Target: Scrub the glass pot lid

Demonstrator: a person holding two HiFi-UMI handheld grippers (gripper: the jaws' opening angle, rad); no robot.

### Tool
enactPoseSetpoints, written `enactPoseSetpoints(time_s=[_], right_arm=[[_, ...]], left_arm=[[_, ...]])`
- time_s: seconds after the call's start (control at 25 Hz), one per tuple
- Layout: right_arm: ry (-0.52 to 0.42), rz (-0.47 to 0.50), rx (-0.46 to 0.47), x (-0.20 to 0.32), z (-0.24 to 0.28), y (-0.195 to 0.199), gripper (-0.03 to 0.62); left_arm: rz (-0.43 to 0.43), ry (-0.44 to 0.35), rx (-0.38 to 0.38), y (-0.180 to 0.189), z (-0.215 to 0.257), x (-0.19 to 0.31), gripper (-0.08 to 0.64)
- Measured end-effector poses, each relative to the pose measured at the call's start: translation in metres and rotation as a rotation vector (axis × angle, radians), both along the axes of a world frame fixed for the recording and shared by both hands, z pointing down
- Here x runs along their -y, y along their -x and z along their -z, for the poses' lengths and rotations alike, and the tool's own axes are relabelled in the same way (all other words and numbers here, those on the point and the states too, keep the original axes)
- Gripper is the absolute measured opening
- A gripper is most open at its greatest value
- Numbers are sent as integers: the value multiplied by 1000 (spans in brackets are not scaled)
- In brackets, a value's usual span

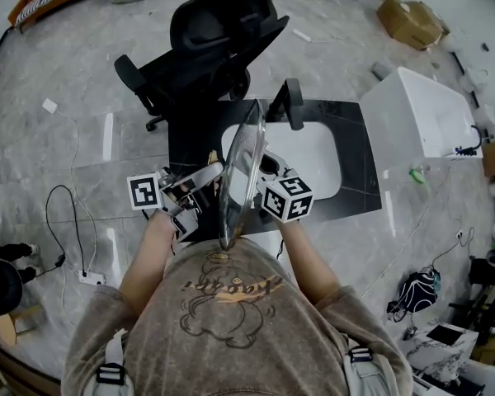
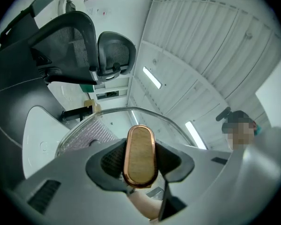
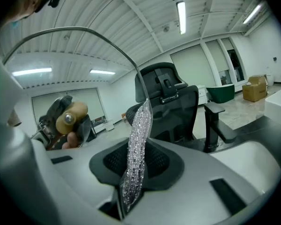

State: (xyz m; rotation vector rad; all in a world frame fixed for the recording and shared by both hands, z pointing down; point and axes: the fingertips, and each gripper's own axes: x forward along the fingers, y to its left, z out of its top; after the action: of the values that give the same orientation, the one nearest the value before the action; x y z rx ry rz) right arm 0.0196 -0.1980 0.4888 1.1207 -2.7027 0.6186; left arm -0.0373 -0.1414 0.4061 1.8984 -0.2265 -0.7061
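The glass pot lid [image 1: 241,172] stands on edge above the white sink [image 1: 318,167]. My left gripper [image 1: 208,180] is on its left and my right gripper [image 1: 266,176] on its right. In the left gripper view, the left gripper [image 2: 140,165] is shut on the lid's wooden, copper-rimmed knob [image 2: 140,146]. The glass lid [image 2: 168,121] curves beyond it. In the right gripper view, the right gripper [image 3: 135,168] is shut on a silvery scrub cloth [image 3: 139,125]. The cloth lies against the lid [image 3: 84,30], and the knob [image 3: 70,116] shows through the glass.
A black faucet [image 1: 290,101] rises at the sink's back edge, set in a black counter [image 1: 359,151]. A black office chair [image 1: 210,44] stands behind the counter. A white cabinet [image 1: 421,114] is at the right, and a cardboard box [image 1: 410,21] lies beyond it.
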Motion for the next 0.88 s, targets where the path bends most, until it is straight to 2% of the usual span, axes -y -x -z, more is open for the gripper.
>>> enactPoseSetpoints(time_s=[0.48,0.88], right_arm=[[106,218,21,-65,-22,37,78],[157,367,98,-117,8,47,78]], left_arm=[[153,69,-40,27,-15,15,179],[219,113,-34,43,-26,25,179]])
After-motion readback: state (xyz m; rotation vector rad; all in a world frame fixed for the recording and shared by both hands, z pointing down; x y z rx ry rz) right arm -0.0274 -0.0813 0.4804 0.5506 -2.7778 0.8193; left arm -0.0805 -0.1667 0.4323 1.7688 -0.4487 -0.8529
